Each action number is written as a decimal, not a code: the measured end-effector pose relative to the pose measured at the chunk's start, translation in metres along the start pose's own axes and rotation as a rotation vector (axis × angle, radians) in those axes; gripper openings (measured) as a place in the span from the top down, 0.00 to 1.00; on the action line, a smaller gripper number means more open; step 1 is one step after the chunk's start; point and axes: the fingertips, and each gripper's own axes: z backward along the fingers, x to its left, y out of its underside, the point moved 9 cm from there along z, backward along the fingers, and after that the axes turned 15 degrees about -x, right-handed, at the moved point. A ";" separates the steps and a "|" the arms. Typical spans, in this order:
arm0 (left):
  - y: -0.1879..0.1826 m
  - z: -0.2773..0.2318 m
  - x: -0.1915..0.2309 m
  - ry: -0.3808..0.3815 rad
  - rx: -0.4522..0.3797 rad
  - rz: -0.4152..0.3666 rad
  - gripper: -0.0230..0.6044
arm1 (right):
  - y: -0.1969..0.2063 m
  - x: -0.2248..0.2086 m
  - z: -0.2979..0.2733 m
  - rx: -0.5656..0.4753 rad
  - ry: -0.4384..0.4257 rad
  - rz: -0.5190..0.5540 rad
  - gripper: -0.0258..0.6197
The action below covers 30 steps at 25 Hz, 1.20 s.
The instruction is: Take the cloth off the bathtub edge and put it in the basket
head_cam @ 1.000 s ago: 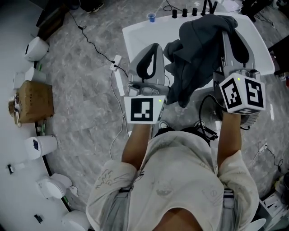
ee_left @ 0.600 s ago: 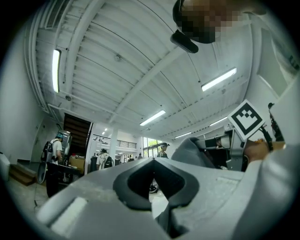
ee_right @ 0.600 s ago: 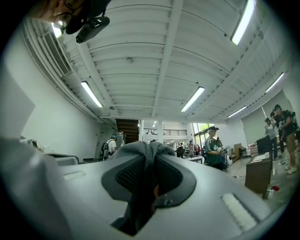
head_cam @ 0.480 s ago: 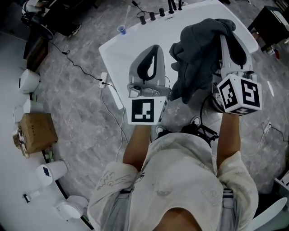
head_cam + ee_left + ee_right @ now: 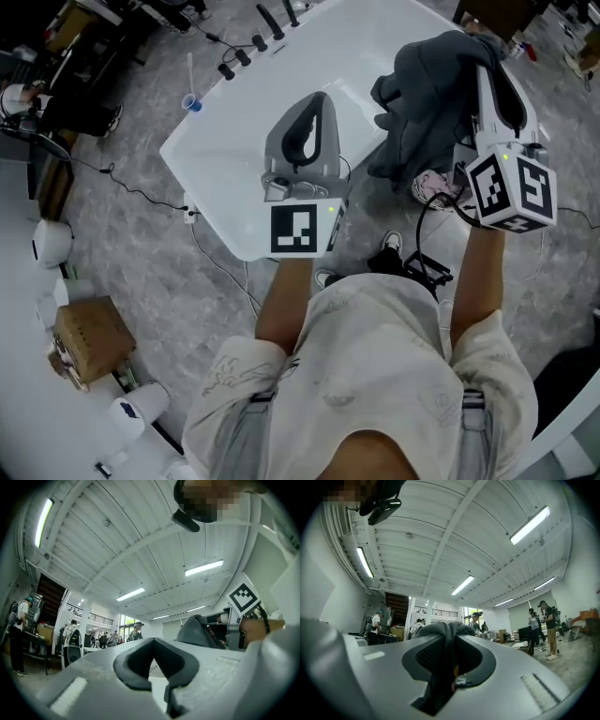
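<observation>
The right gripper (image 5: 487, 66) is clamping the dark cloth (image 5: 422, 103), its jaws pressing together on a fold of it. The rest of the cloth is hanging in a bunch beside the jaws, in the air over the right edge of the white tub (image 5: 225, 159) and the grey floor (image 5: 141, 234) next to it. The left gripper (image 5: 317, 101) is hovering alongside over the tub, jaws closed on nothing.

Pale short-sleeved shirt (image 5: 375, 375) with faint line drawings, crossed by grey straps (image 5: 473, 405). The left claw (image 5: 315, 111) and right claw (image 5: 495, 80) are light grey shells with dark inner pads. Each carries a white cube (image 5: 300, 230) with black square markers and a green light. A black cable (image 5: 424, 217) hangs by the right one.
</observation>
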 end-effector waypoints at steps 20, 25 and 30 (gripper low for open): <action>0.046 -0.125 -0.162 0.258 -0.038 0.151 0.97 | -0.027 -0.181 0.056 0.039 0.229 0.118 0.86; 0.055 -0.137 -0.184 0.275 -0.032 0.177 0.97 | -0.021 -0.201 0.062 0.049 0.256 0.118 0.86; 0.060 -0.143 -0.195 0.284 -0.018 0.176 0.97 | -0.004 -0.217 0.066 0.093 0.267 0.106 0.86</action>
